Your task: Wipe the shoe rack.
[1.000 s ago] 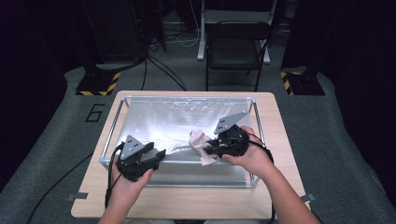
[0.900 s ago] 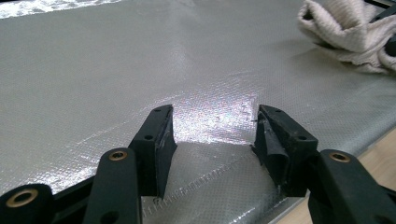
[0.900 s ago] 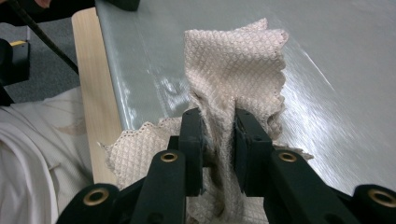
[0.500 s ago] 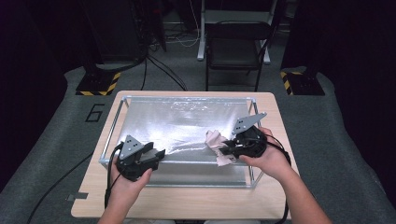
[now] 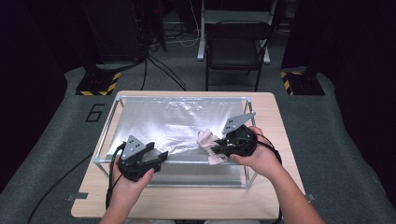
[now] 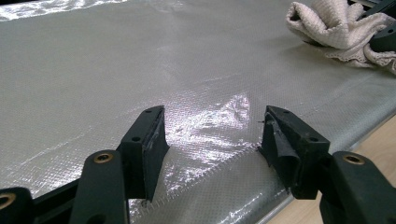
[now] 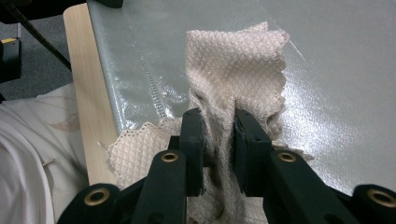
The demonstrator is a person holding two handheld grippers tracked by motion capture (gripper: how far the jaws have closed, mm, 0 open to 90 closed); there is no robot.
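over the silver sheet [image 5: 159, 123], right gripper [image 7: 218, 128] level, seemingly

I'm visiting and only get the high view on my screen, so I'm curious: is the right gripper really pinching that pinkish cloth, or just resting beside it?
Observer: Pinching it. In the right gripper view the right gripper has both jaws closed on a bunched fold of the cloth.
Operator: What is the cloth like up close?
Observer: It has a small diamond waffle weave and a scalloped edge.
Operator: And the left gripper?
Observer: In its own view the left gripper has its jaws apart with nothing between them, just above the silvery sheet.
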